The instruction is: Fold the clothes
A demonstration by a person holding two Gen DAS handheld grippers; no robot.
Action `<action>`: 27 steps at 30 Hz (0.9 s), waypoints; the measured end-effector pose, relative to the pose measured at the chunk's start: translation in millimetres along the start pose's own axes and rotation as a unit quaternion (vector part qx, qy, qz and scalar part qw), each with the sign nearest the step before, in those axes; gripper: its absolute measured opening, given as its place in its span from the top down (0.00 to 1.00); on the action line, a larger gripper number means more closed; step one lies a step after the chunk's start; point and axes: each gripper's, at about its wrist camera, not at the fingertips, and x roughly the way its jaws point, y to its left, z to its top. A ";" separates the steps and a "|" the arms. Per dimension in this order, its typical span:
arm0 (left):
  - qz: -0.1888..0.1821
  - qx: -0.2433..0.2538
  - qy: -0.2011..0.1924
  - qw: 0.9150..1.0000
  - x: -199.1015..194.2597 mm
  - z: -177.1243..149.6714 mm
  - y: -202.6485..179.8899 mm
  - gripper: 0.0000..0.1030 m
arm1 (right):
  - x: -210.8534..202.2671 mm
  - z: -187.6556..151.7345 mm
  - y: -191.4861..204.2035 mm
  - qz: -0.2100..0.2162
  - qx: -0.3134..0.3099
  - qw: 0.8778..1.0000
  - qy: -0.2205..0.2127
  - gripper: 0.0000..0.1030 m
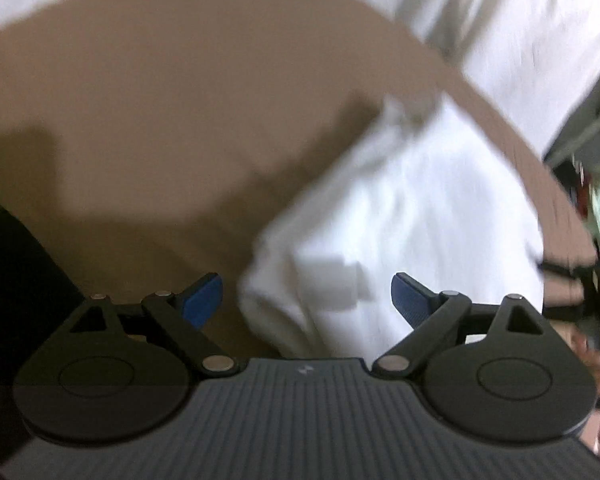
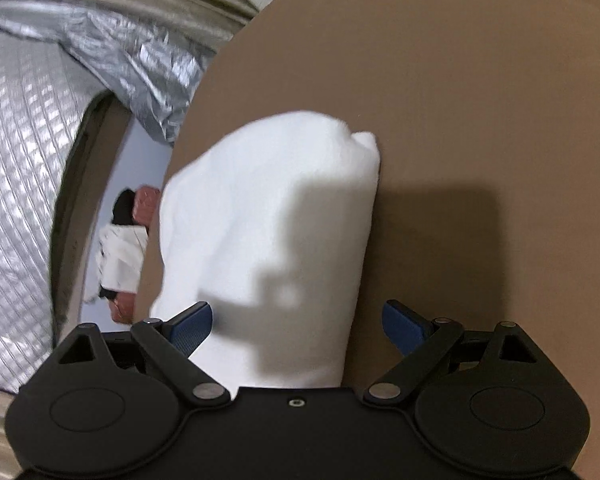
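A folded white garment (image 1: pixel 412 216) lies on a brown table (image 1: pixel 160 112), blurred in the left wrist view. My left gripper (image 1: pixel 307 300) stands open above its near end, blue pads spread wide and pressing on nothing. In the right wrist view the same white garment (image 2: pixel 268 224) is a thick folded bundle near the edge of the table (image 2: pixel 480 100). My right gripper (image 2: pixel 298 322) is open over the bundle's near end. Its left pad is close to the cloth and its right pad hangs over bare table. The gripper's shadow falls on the cloth.
A person in white clothing (image 1: pixel 500 28) stands beyond the table's far edge. Silver quilted foil sheeting (image 2: pixel 28 152) hangs to the left past the table edge, with white and reddish items (image 2: pixel 124 248) on the floor below. Dark clutter (image 1: pixel 596 208) sits at the right edge.
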 end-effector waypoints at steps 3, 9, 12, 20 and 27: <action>-0.004 0.006 0.041 0.999 15.9 -4.2 0.9 0.02 | 8.1 5.7 2.8 0.002 -0.022 1.000 0.002 0.07; -0.036 -0.064 0.041 0.996 33.4 -0.5 27.4 0.00 | 44.4 39.1 16.8 0.001 -0.045 0.999 0.013 0.00; -0.027 -0.046 0.012 0.998 37.4 -2.7 18.3 0.00 | 52.1 44.2 26.8 -0.004 -0.066 0.998 -0.009 0.00; -0.001 0.076 -0.059 0.995 26.2 -8.3 -32.4 0.50 | 36.0 35.5 62.0 0.006 -0.159 0.983 -0.089 0.41; 0.012 0.113 -0.080 0.990 14.3 -13.7 -56.1 0.56 | 10.5 39.3 117.9 0.035 -0.258 0.964 -0.062 0.43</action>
